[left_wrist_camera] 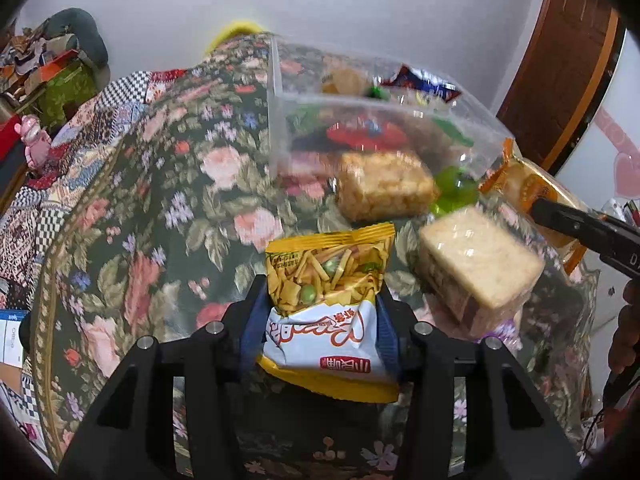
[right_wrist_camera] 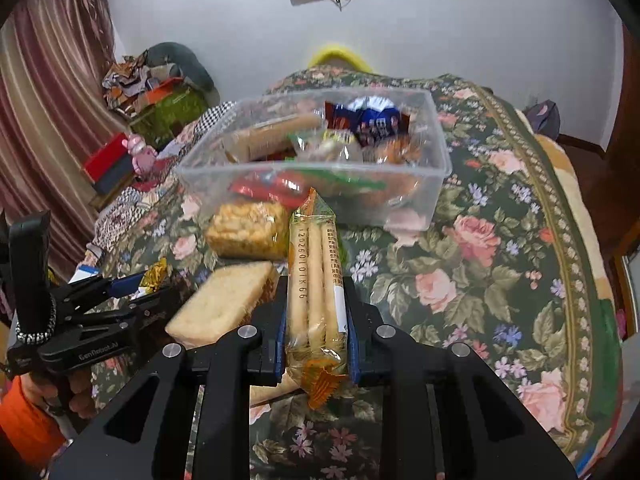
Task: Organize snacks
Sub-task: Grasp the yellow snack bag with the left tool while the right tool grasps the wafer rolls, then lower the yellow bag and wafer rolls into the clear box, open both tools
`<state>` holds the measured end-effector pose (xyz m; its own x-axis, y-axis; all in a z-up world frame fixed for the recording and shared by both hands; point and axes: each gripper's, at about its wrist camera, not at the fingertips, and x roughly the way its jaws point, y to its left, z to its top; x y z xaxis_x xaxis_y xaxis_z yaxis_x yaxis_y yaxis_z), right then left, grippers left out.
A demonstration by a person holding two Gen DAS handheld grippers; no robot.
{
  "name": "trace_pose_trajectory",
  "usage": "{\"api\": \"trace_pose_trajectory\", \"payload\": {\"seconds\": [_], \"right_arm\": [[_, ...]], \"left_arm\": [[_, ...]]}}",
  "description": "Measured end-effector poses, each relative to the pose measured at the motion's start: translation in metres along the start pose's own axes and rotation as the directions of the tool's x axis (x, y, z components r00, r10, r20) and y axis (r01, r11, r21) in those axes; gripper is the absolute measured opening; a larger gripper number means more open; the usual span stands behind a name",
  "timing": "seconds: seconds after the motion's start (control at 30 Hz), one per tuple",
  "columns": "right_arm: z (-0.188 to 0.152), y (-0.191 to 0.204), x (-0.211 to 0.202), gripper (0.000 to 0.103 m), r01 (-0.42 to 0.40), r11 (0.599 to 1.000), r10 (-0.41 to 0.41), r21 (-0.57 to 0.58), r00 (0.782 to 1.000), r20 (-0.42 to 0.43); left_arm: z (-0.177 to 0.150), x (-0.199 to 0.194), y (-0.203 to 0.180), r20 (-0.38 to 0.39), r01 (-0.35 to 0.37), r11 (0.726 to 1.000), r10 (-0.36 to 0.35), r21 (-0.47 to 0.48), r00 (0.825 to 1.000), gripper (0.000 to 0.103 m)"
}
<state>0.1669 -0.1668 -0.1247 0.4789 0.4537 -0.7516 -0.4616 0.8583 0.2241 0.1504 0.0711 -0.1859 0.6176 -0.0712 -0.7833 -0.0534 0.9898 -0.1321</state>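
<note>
Left wrist view: the left gripper [left_wrist_camera: 320, 320] is clamped on a glossy yellow-and-white snack bag [left_wrist_camera: 326, 296], its blue padded fingers [left_wrist_camera: 252, 332] pressing the crinkled foil from both sides; a clear window in the bag shows thin fried sticks and green peas. At about 1 o'clock from the bag lies a square sandwich cracker pack [left_wrist_camera: 478, 264] in clear film, pale and flat-topped, and at 12 o'clock a puffed-grain block [left_wrist_camera: 382, 186], bumpy and golden, also wrapped in clear film. Beyond these stands the clear plastic bin [left_wrist_camera: 280, 136], rectangular and thin-walled, with assorted wrappers heaped inside. Everything rests on a floral tablecloth [left_wrist_camera: 160, 200], dark green with pink roses. In the right wrist view, the right gripper [right_wrist_camera: 316, 316] is closed on a long biscuit-stick pack [right_wrist_camera: 316, 288], a narrow transparent sleeve with orange crimped ends holding smooth, pale round sticks, pointing toward 12 o'clock at the bin [right_wrist_camera: 436, 184]. The grain block [right_wrist_camera: 248, 228] sits at 11 o'clock, just in front of the bin's near wall, and the cracker pack [right_wrist_camera: 222, 304] at 9 o'clock beside the fingers [right_wrist_camera: 354, 328]. The other gripper [right_wrist_camera: 128, 292] enters at far 9 o'clock.
</note>
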Motion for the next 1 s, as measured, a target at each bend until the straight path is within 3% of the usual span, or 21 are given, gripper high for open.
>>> {"api": "trace_pose_trajectory", "payload": {"seconds": [0.63,1.0], "right_arm": [[0.061,-0.02,-0.018,0.021,0.07,0.998,-0.07,-0.002,0.988,0.139],[0.094,-0.032,-0.002,0.021,0.123,0.992,-0.12,-0.004,0.979,0.163]], "left_arm": [[0.102,-0.031,-0.01,0.17,-0.005,0.999,-0.004,0.049,0.985,0.049],[0.152,-0.004,-0.011,0.182,-0.032,0.997,0.019,0.07,0.983,0.049]]}}
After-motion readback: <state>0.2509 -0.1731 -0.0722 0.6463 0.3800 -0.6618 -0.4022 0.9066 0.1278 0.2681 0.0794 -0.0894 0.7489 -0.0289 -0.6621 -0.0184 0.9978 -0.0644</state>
